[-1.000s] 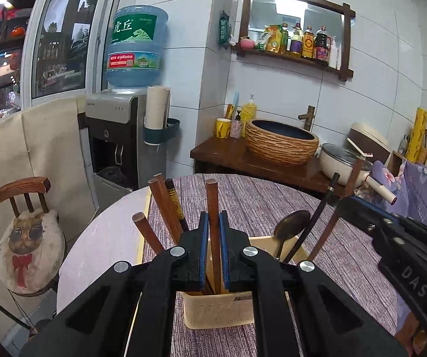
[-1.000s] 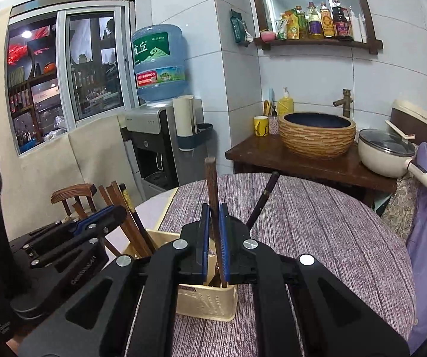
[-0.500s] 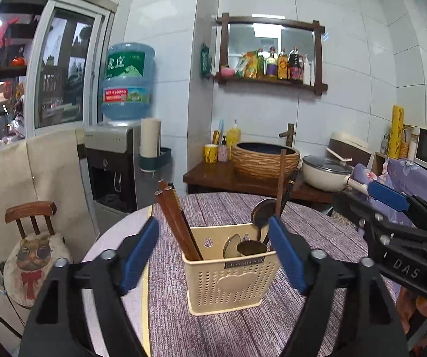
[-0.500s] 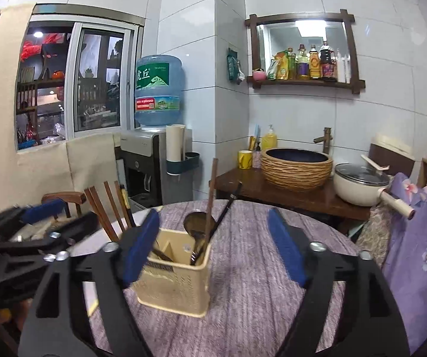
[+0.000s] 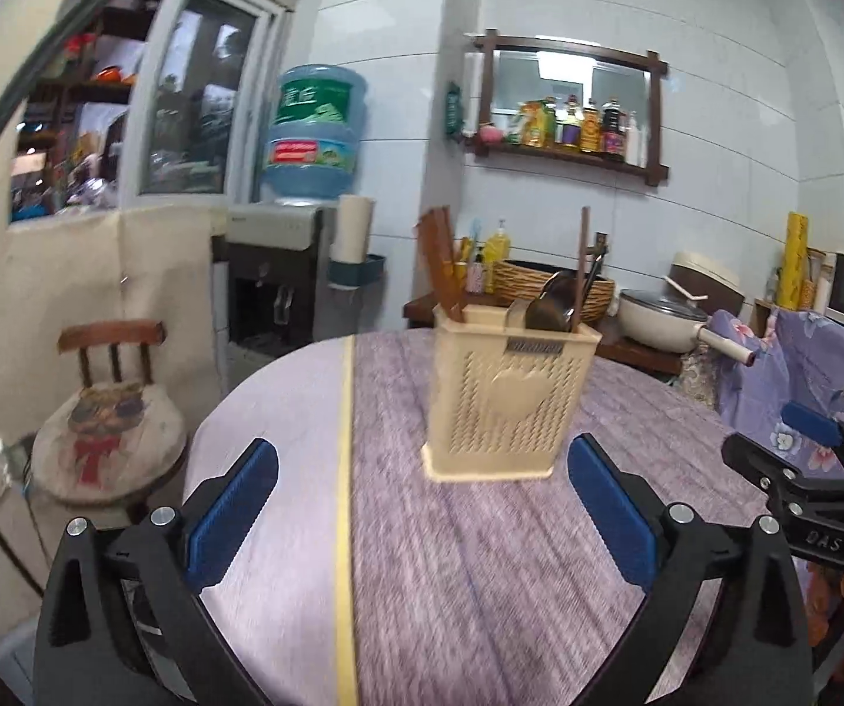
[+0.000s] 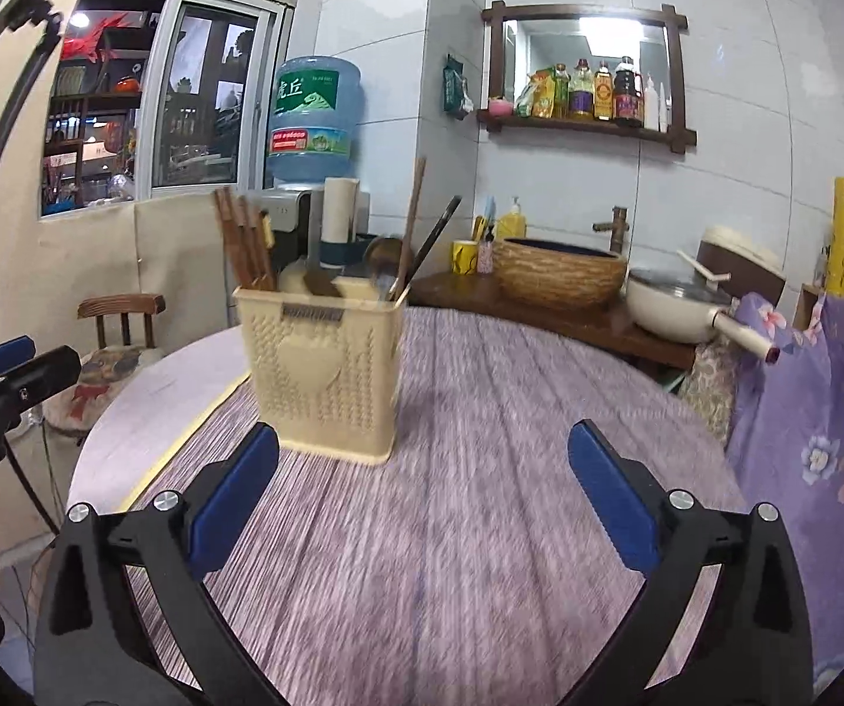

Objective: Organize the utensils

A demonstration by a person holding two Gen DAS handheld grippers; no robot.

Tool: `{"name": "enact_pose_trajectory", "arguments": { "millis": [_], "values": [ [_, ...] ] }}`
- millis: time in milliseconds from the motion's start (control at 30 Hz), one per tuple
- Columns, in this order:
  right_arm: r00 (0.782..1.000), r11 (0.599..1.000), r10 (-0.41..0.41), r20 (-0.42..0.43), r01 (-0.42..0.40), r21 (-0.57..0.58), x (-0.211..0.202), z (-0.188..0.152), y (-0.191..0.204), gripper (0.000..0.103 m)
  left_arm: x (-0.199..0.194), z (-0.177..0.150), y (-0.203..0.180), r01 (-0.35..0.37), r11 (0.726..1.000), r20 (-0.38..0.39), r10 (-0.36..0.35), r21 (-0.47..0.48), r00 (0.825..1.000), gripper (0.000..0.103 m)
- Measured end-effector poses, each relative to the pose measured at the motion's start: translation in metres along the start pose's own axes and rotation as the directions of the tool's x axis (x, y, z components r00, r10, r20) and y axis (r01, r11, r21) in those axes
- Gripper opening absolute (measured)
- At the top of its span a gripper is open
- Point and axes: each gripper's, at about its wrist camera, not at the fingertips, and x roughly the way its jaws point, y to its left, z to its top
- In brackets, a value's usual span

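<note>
Utensils [image 5: 563,300] stand in the cream holder [image 5: 510,406] on the purple table [image 5: 481,588]; a second ago I clamped chopsticks, now my left gripper [image 5: 422,512] and right gripper [image 6: 422,506] gape empty, holder ahead, well apart.

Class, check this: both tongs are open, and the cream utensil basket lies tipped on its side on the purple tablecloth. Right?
Not quite. The utensil basket stands upright on the tablecloth, chopsticks sticking up, as the right wrist view shows. Left tongs and right tongs are open.

Bright indoor light; ceiling lamp glares in mirror [image 6: 590,38]; motion blur on tablecloth [image 5: 481,559]; fisheye-bent edges
</note>
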Motion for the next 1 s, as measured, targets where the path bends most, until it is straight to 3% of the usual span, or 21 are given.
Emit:
{"name": "enact_pose_trajectory", "arguments": {
  "millis": [200,333,467,633,1000],
  "values": [
    [0.998,0.997,0.054,-0.024,-0.053,0.052,-0.034,-0.063,0.028,0.097,-0.036,-0.052,0.004,-0.032,0.999,-0.024,0.032,-0.019,0.999,0.098],
    [0.998,0.996,0.055,-0.007,-0.055,0.072,-0.07,-0.092,0.043,0.097,-0.059,-0.071,0.006,-0.004,0.998,-0.045,0.001,-0.068,0.999,0.098],
    [0.997,0.991,0.063,0.055,-0.069,0.115,-0.106,-0.1,0.043,0.097,-0.083,-0.077,0.002,0.008,0.997,0.025,-0.006,-0.073,1.0,0.098],
    [0.99,0.994,0.049,0.133,-0.062,0.091,-0.142,-0.098,0.045,0.097,-0.1,-0.084,-0.003,0.044,0.997,0.049,-0.04,-0.071,0.998,0.098],
    [0.991,0.988,0.049,0.128,-0.067,0.14,-0.152,-0.101,0.029,0.097,-0.108,-0.085,-0.009,0.062,0.996,0.061,-0.057,-0.069,0.996,0.098]
  ]
}}
